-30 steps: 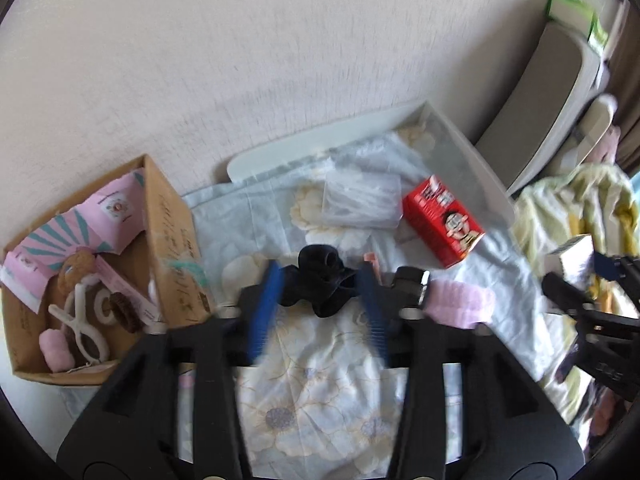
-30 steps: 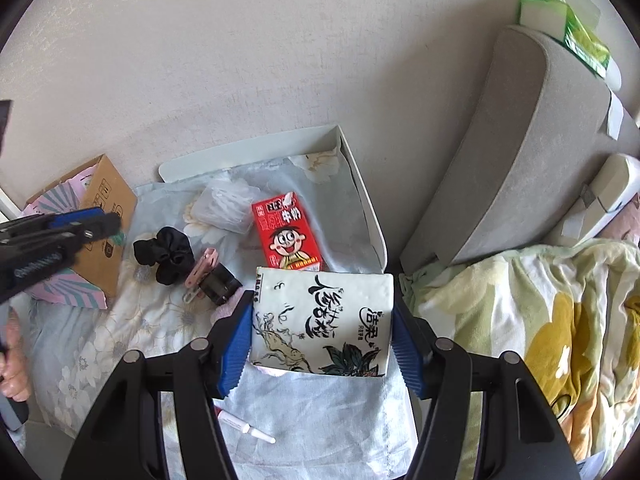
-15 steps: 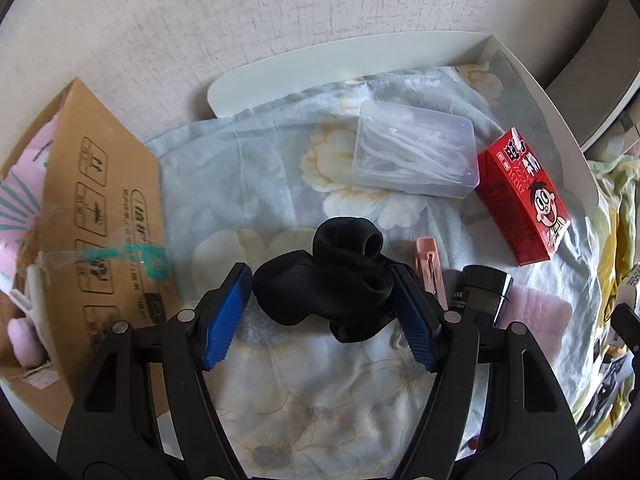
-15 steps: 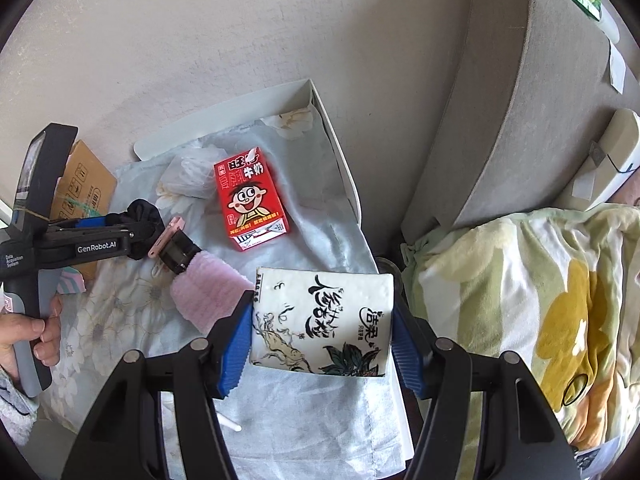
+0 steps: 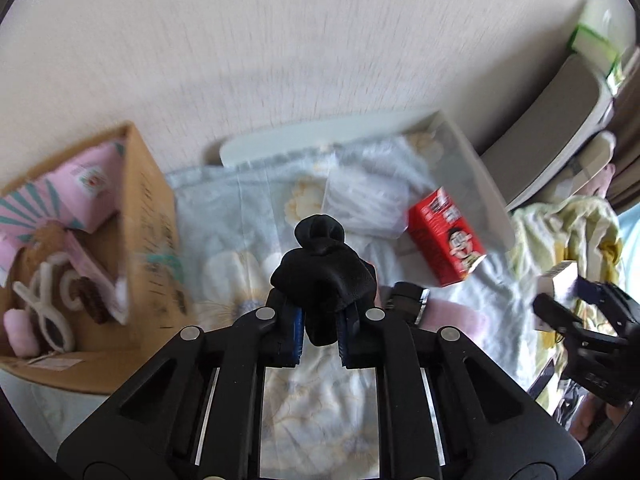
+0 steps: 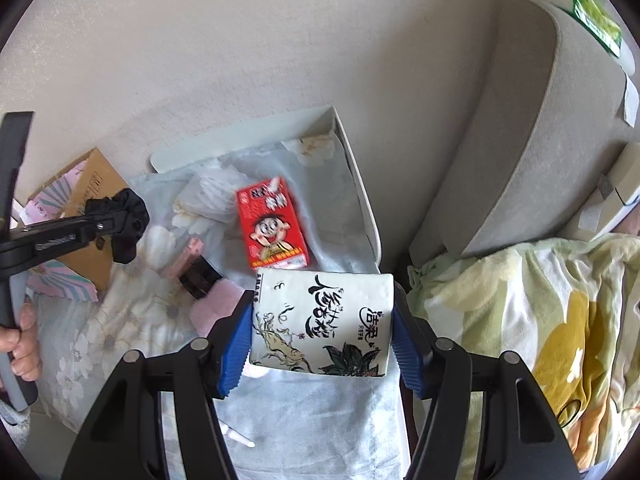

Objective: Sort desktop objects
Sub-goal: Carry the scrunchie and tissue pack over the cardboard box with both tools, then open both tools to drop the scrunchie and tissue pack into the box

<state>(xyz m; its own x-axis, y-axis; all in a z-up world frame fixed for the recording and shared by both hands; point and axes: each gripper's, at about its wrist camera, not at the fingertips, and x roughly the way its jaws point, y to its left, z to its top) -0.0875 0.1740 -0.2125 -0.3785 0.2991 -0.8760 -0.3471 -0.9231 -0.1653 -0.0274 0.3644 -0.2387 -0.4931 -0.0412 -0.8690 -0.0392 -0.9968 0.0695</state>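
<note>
The left gripper (image 5: 320, 334) had just closed on the crumpled black fabric scrunchie (image 5: 324, 276), lifted, probably bound for the half-filled brown cardboard box (image 5: 148, 236); the right gripper (image 6: 320, 344) clamped a white printed tissue pack (image 6: 322, 322); the red drink carton (image 6: 272, 222) remained unsorted.

The whole left wrist view is smeared, so the print on the cardboard box (image 5: 150, 240) and on the red carton (image 5: 444, 236) can't be read there, and the clear plastic case (image 5: 366, 206) is just a pale blur. The black scrunchie (image 5: 324, 276) covers most of the pink hair clip (image 6: 188, 258) behind it, and its lower end is tucked between the blue pads. In the right wrist view the tissue pack (image 6: 322, 322) hides part of the pink towel (image 6: 212, 308), and the person's hand (image 6: 20, 344) gets cut off at the left edge.
</note>
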